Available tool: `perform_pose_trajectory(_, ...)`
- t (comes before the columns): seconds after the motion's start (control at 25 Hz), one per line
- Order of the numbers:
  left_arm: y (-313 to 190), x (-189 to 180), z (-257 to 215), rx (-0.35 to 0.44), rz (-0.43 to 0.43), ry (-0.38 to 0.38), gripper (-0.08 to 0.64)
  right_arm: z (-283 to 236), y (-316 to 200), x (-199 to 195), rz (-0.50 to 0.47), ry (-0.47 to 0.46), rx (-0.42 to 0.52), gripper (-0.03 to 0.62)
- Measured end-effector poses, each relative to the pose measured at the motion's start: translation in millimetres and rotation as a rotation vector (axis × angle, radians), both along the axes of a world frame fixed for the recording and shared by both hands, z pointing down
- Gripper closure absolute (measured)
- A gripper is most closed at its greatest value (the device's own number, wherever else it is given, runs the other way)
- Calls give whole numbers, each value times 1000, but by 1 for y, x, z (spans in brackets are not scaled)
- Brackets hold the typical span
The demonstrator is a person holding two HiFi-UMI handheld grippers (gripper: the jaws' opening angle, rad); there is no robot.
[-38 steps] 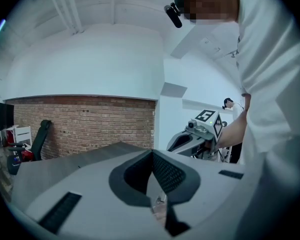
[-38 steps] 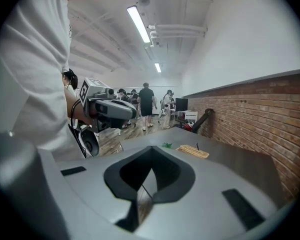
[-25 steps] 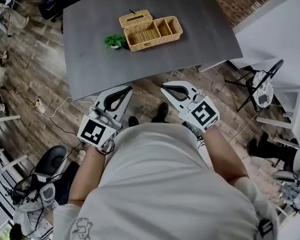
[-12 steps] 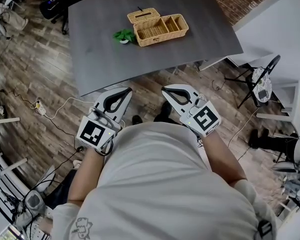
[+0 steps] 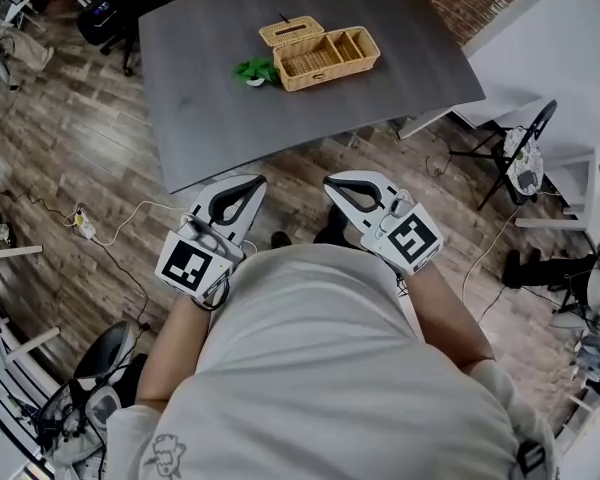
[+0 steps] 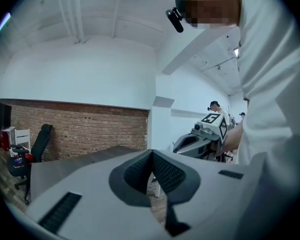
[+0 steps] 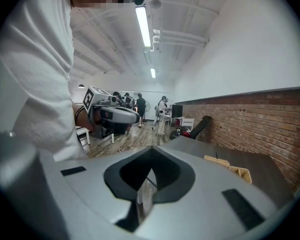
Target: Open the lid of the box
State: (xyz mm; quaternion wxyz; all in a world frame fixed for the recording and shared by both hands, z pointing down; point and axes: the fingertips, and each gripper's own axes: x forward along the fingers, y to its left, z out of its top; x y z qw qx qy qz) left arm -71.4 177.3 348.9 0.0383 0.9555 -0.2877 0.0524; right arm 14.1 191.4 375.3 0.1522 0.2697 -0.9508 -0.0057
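Note:
A wicker box sits on the far part of the dark grey table. Its woven lid with a small dark handle lies over the left section, and the other compartments are open-topped. Both grippers hang over the wooden floor, short of the table's near edge and close to the person's body. My left gripper is shut and empty, and so is my right gripper. In the right gripper view the box shows low at the right beyond the shut jaws. The left gripper view shows shut jaws and the table edge.
A small green plant stands just left of the box. A folding chair is at the right by a white wall, cables lie on the floor at left, and an office chair stands at lower left. Other people stand far back.
The person has walked on with both grippers held the same way in front of the body. The table and box have shifted slightly right in the head view. Both jaws stay shut.

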Motion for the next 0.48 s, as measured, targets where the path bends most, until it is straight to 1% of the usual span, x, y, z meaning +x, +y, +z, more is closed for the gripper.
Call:
perform_pose_trajectory(0.24, 0, 3, -3, 1, 26, 5, 549, -6, -1, 0, 18, 0, 8, 588)
perform_pose_trajectory(0.48, -4, 5, -1, -1, 33, 9, 549, -6, -5, 0, 21, 1, 9, 588)
